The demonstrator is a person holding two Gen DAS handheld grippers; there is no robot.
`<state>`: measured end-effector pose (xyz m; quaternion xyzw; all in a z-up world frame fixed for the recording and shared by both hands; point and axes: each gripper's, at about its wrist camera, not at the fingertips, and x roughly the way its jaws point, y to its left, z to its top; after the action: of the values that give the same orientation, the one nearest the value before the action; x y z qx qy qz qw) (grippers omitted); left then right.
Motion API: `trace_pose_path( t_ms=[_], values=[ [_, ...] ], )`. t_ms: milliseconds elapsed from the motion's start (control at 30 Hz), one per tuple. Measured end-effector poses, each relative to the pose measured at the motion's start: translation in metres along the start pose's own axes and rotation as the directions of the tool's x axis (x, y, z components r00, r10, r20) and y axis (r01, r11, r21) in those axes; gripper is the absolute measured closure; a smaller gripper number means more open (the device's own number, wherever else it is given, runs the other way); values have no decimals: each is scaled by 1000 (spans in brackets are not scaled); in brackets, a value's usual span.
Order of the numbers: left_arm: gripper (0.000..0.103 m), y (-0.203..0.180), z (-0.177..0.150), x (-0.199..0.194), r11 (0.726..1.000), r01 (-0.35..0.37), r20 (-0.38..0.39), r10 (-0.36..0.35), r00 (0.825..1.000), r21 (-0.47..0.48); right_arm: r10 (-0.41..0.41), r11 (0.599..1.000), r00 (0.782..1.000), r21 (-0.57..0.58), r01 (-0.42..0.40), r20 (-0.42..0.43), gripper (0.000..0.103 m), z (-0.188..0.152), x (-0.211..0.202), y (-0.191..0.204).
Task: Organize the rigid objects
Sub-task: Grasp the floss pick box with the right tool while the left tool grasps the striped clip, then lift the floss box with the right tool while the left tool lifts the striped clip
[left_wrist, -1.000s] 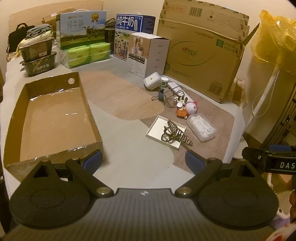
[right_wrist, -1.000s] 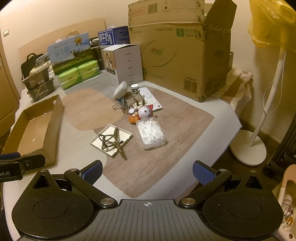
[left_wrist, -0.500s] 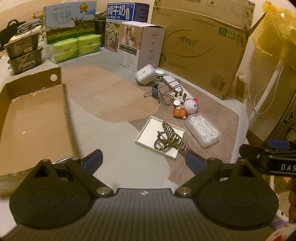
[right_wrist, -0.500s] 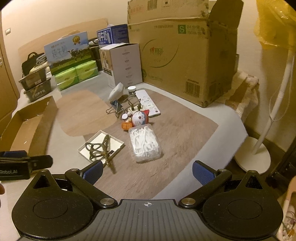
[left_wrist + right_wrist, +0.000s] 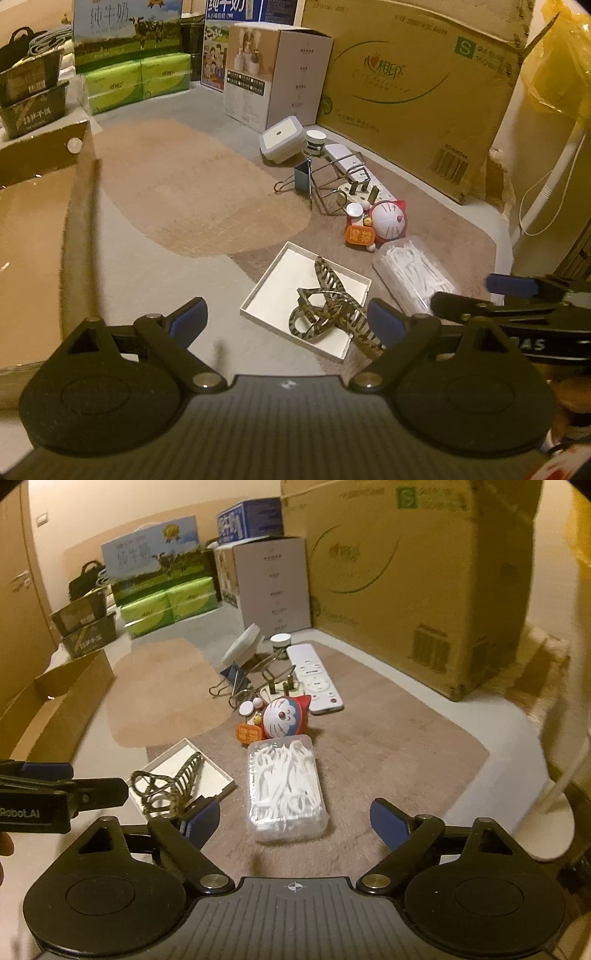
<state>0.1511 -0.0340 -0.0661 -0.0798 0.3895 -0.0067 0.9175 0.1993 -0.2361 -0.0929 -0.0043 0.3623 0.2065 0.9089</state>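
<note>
Cardboard tray [image 5: 40, 221] far left, open-topped. Left gripper [image 5: 287, 320] next, jaws wide, holding nothing, poised over white lid [image 5: 291, 291] with tortoiseshell hair claw [image 5: 325, 314] lying in it. Rightward, clear floss-pick box [image 5: 286, 786] on brown mat [image 5: 388, 746], Doraemon figure [image 5: 284, 716] just behind. Right gripper [image 5: 293, 818] jaws wide too, straddling near end of floss-pick box, not gripping.

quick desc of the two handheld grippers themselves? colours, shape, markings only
Both look alike: matte black bodies, ribbed centre plate with a small white crosshair mark, two round discs, silver pivot pins, angled black linkages ending in blue finger pads. Left gripper shows white "Robot.AI" side lettering in the right wrist view; right gripper shows partial white letters. No cables visible.
</note>
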Motion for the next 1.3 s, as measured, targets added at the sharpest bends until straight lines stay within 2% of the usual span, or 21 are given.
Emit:
trace_pose_path(
  t_ms=[133, 233, 367, 533, 633, 700, 767, 967, 1133, 1300],
  values=[
    [11, -1, 0, 10, 1000, -3, -6, 3, 1000, -14, 27, 999, 999, -41, -28, -25, 21, 1, 24, -2],
    [13, -1, -1, 15, 1000, -5, -5, 5, 1000, -23, 27, 997, 999, -66, -30, -42, 29, 0, 40, -2],
    [14, -5, 0, 23, 1000, 4, -15, -5, 1000, -24, 17, 994, 999, -109, -22, -45, 46, -1, 53, 0],
    [18, -18, -1, 32, 1000, 7, -4, -7, 1000, 8, -4, 997, 1000, -79, 2, -15, 46, -2, 49, -10],
    [25, -28, -2, 39, 999, -7, -7, 7, 1000, 32, -27, 997, 1000, -70, 27, -6, 46, -4, 45, -18],
    [34, -33, -2, 43, 998, -24, -11, 24, 1000, 52, -34, 997, 999, -68, 33, -3, 46, -6, 43, -20],
    [37, -35, -3, 46, 997, -35, -15, 36, 999, 64, -37, 997, 999, -68, 37, 1, 46, -7, 41, -22],
    [58, -32, -4, 44, 994, -43, -19, 45, 999, 99, -42, 996, 999, -77, 42, 2, 46, -8, 42, -21],
    [60, -32, -3, 47, 991, -40, -18, 42, 999, 131, -53, 995, 999, -87, 53, -6, 46, -7, 44, -19],
    [67, -27, 1, 48, 991, -25, -19, 27, 999, 133, -66, 994, 998, -94, 64, -16, 46, -5, 46, -17]
  ],
)
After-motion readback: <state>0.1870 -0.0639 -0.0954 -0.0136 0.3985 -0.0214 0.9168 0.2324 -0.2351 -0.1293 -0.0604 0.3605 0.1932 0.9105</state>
